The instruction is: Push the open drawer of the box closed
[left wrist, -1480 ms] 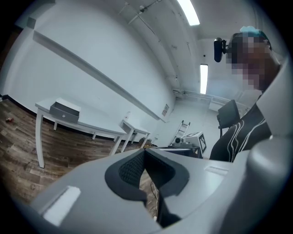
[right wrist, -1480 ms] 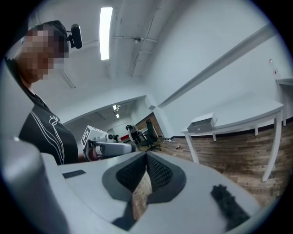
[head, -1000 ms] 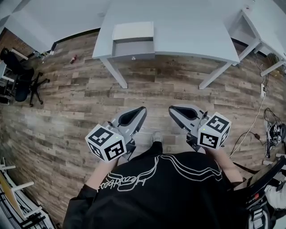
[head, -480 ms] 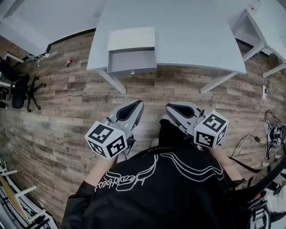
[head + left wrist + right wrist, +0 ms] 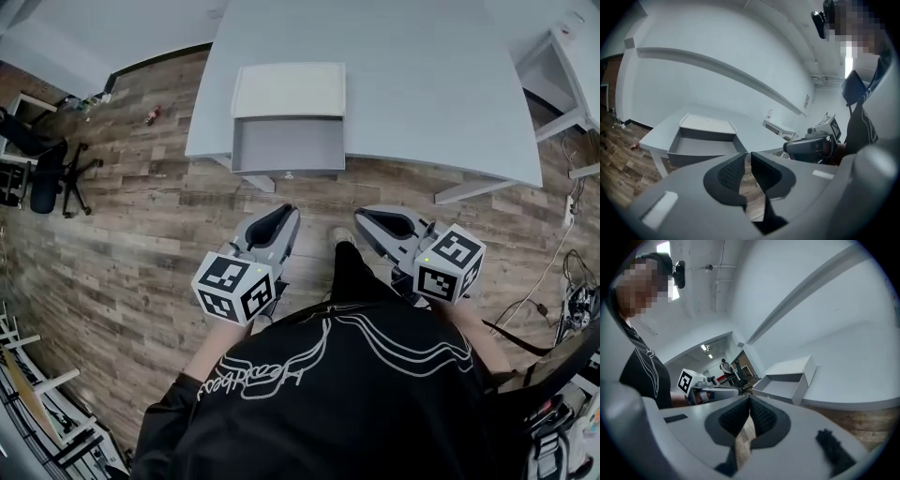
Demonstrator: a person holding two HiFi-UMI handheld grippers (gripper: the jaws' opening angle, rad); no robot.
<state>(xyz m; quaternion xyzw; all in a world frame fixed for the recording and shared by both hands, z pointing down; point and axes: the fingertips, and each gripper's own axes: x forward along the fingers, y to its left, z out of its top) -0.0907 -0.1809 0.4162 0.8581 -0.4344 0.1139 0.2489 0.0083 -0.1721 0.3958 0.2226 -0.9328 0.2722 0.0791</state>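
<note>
One drawer [image 5: 288, 142] — boxy, smooth grey, open | left gripper [image 5: 747, 157] opening, empty | right gripper [image 5: 749, 400] clenched

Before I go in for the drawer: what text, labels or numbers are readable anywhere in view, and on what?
White cursive print on the person's black shirt: lettering present, too distorted to read.
Square-patterned marker cubes, left and right: coded patterns only, no words.
White box with its open grey drawer: no label visible.

The drawer [image 5: 288, 143] juts from the box [image 5: 289, 90] on the table [image 5: 422, 84].
</note>
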